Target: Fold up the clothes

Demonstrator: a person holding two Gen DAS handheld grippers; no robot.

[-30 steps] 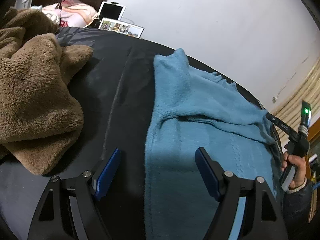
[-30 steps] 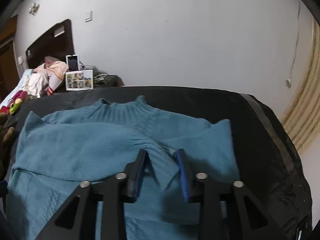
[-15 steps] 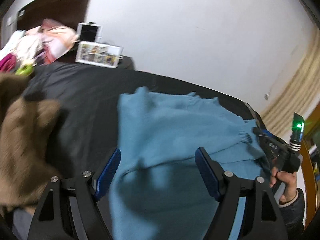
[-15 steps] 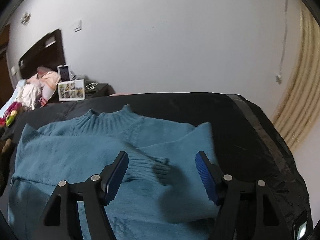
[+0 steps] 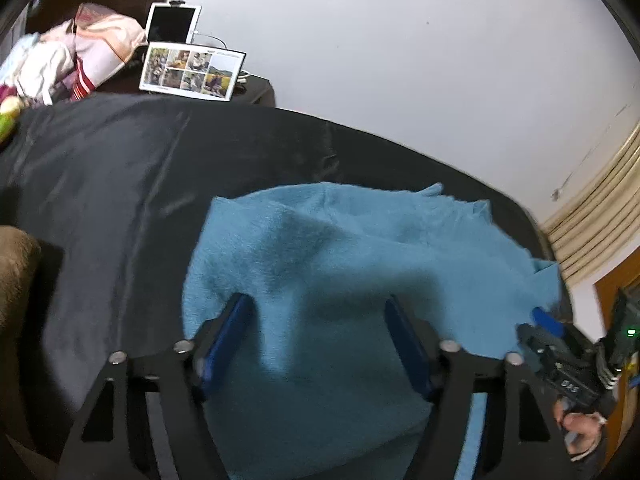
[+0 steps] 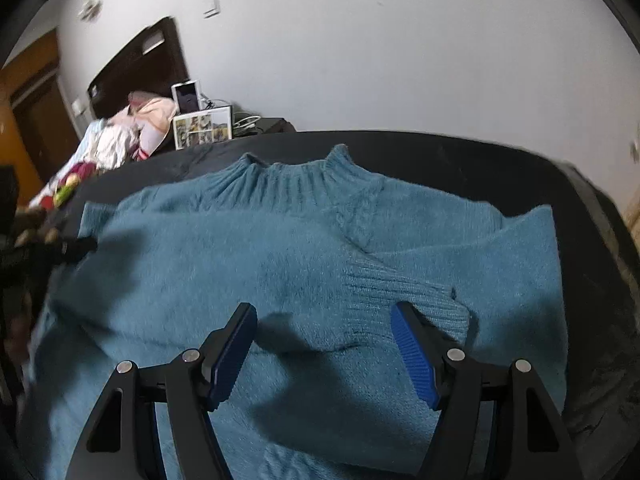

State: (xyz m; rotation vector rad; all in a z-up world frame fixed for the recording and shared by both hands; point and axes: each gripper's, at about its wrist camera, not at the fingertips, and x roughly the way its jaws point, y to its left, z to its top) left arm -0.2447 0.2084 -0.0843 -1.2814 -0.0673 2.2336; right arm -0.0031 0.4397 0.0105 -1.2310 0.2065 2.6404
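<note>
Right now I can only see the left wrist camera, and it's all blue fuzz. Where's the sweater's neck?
Observer: In the right wrist view the sweater lies flat, with its ribbed collar at the far edge, toward the wall.
Operator: Is a sleeve folded in?
Observer: Yes. One sleeve lies across the chest, and its ribbed cuff ends beside the right tongs.
Operator: Are those tongs holding it?
Observer: No. They are open, with nothing pinched between them.

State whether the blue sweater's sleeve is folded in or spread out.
Folded in: the ribbed cuff lies across the blue sweater chest.
</note>
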